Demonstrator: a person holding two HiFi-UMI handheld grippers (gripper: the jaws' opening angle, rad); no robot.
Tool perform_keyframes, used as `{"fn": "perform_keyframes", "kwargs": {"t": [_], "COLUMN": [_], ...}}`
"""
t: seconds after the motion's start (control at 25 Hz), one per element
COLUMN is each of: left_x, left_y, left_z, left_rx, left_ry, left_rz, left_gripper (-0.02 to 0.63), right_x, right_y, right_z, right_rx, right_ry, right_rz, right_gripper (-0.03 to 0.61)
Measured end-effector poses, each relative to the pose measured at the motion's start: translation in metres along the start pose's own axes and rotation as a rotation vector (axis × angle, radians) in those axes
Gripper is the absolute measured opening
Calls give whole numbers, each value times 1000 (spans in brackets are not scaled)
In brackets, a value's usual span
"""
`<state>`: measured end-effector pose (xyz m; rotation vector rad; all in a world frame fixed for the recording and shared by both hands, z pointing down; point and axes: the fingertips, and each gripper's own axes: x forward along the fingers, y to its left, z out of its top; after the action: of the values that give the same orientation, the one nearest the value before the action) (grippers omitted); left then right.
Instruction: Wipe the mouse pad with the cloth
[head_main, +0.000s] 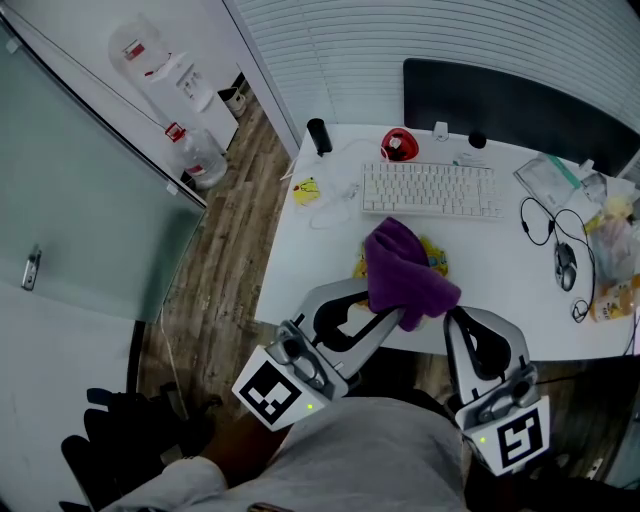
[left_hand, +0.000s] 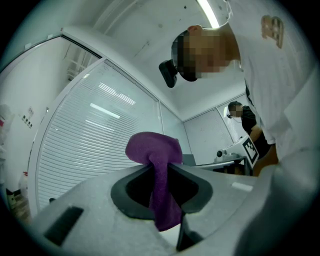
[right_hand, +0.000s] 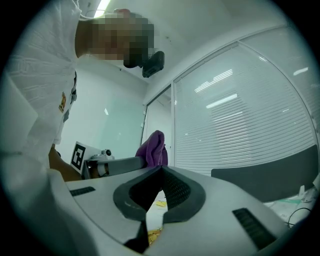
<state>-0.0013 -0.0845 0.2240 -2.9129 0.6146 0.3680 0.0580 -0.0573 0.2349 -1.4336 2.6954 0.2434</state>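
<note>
And there was the cloth (head_main: 405, 275), purple and bunched into a soft lump, and we had it pinched in the left gripper (head_main: 395, 318). In the left gripper view a narrow fold of it ran down between the jaws, which were clamped on it, while the bulk mushroomed above them. It hung over the front part of the white desk (head_main: 320, 270), lifted clear by our reading. Under it peeked a flat yellow-printed sheet (head_main: 436, 260), which we took for the mouse pad, mostly covered from the head camera. The right gripper (head_main: 452, 315) sat just beside the cloth with its jaws pressed together on nothing at all; its own view showed bare pads meeting.

Further out, the keyboard (head_main: 430, 190) lay just behind the pad and the mouse (head_main: 565, 265) well off to the right.

Now, the worries. We held only a thin fold, so a firm drag across the pad could have pulled the cloth out of the jaws. The lump was loose too, so it might have rolled instead of wiping flat. And nothing pinned the pad: a hard stroke could have shoved it into the keyboard or off the near edge, unless the idle right gripper came down to hold it
</note>
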Motion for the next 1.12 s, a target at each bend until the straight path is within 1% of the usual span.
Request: {"fn": "perform_keyframes", "kwargs": {"t": [0.48,1.12], "left_x": [-2,2], "left_y": [-5,-12], "left_z": [-4,-6], "left_rx": [-4,-12], "left_ry": [14,13], "left_rz": [16,9], "left_gripper": [78,78], "right_x": [-8,-17], "right_y": [2,-1], "right_z": [-4,-9], "right_rx": [2,5], "right_ry": [9,21], "right_rz": [-4,-18], "right_gripper": [11,11]}}
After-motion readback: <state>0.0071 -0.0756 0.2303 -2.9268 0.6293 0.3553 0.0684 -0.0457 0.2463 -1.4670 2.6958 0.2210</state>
